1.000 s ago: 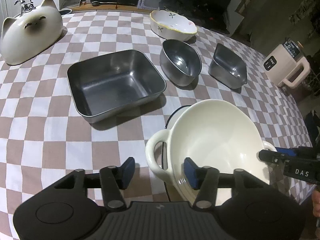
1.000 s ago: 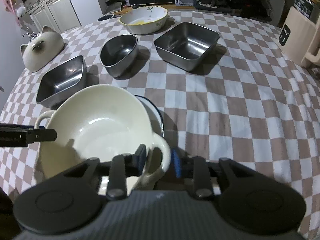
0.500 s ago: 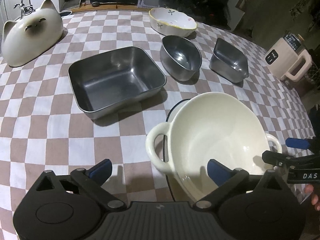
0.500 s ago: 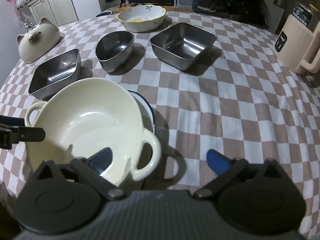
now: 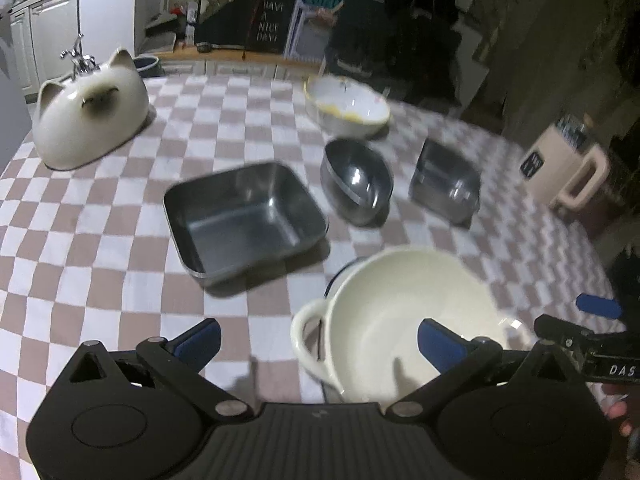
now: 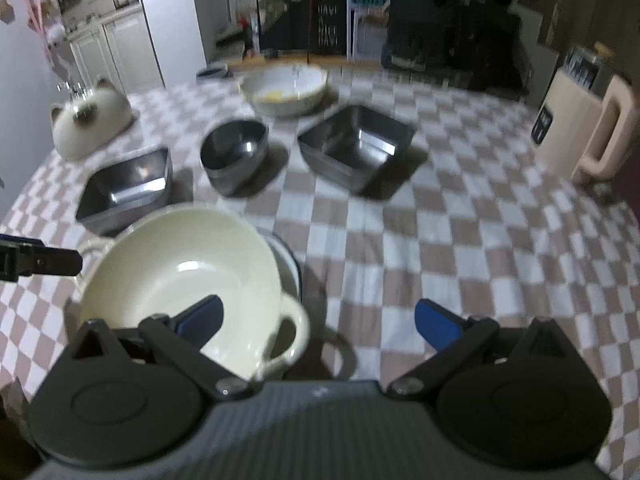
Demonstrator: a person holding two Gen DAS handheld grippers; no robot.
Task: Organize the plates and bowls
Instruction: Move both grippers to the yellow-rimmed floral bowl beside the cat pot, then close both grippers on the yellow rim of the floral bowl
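Cream two-handled bowl point(image 5: 404, 320) sits on blue-rimmed plate point(image 6: 290, 266), near table edge. Left gripper point(image 5: 320, 340) and right gripper point(image 6: 318, 322) both released, jaws wide, clear of handles.

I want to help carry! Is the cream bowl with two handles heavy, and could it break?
The cream two-handled bowl looks thick-walled and glazed, so probably heavy, stiff and breakable. Its shiny surface may be slippery. Resting on the blue-rimmed plate, it might slide if pushed.

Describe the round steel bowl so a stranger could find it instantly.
On the checkered table, a row of three steel dishes sits behind the cream handled bowl. The round steel bowl is the middle one, the only one without square corners.
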